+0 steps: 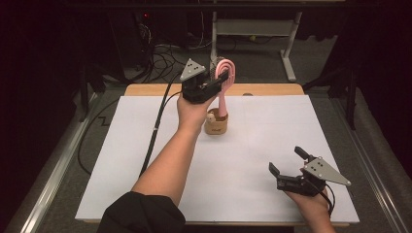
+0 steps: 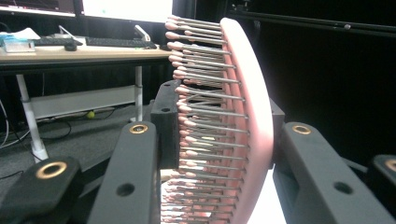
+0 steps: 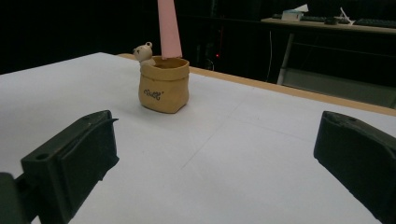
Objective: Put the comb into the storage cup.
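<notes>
A: The pink hairbrush (image 1: 224,77) stands upright with its handle down in the small tan pot (image 1: 216,125), near the far middle of the white table (image 1: 145,160). Its head is up at the top, caught between the jaws of the left gripper (image 1: 221,80).

B: Which parts are hard to see?

A: From above, the head is partly behind the gripper, and the lower end of the handle is hidden inside the pot. In the left gripper view the hairbrush (image 2: 233,130) is seen edge-on, bristles pointing left, and its bottom runs out of the frame. In the right gripper view only the tapering handle (image 3: 168,30) shows, cut off by the top edge.

B: And the grip itself?

A: The left gripper is clamped on the brush head, one jaw against the bristle tips, the other against the smooth pink back. The hand holding it sits just this side of the pot.

B: Anything on the pot?

A: A little bear figure (image 3: 144,53) peeks over its rim; there is dark lettering on the front of the pot (image 3: 163,86), too small to read.

B: The other side?

A: The right gripper (image 1: 286,162) rests low at the near right of the table, well apart from the pot, its jaws spread wide with nothing between them.
</notes>
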Demonstrator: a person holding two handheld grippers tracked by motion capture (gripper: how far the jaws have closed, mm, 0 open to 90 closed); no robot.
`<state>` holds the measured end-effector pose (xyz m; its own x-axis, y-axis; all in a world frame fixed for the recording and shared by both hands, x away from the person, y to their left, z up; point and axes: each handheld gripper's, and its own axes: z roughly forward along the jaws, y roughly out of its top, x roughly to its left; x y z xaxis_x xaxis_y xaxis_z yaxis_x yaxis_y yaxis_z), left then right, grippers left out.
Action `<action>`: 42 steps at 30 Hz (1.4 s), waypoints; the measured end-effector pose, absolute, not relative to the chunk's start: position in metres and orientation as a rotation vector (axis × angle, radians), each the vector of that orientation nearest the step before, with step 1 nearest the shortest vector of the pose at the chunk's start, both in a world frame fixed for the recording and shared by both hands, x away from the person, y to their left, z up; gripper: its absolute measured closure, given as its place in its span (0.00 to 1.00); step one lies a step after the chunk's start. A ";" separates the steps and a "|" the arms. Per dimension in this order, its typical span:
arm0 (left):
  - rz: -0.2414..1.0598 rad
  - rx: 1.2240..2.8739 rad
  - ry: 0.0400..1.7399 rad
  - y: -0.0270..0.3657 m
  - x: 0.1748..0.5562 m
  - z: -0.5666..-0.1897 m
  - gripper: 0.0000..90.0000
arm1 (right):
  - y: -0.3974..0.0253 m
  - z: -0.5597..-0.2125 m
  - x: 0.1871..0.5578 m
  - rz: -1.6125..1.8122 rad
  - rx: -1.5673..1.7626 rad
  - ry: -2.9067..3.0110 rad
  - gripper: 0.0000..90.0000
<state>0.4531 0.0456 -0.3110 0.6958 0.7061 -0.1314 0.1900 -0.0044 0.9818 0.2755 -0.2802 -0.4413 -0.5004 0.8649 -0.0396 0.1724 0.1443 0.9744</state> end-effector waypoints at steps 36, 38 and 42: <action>0.432 1.555 0.839 0.046 0.461 -0.352 0.71 | -0.276 -0.443 0.275 1.388 0.983 1.807 0.00; 0.429 1.557 0.847 0.046 0.461 -0.354 0.71 | -0.276 -0.443 0.275 1.387 0.983 1.807 0.00; 0.423 1.556 0.854 0.045 0.462 -0.359 0.71 | -0.276 -0.443 0.275 1.389 0.982 1.807 0.00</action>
<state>0.4621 0.0455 -0.3590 0.6588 0.7237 -0.2057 0.2747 0.0232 0.9613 0.2751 -0.2761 -0.4435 -0.5098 0.8589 -0.0499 0.1731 0.1593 0.9719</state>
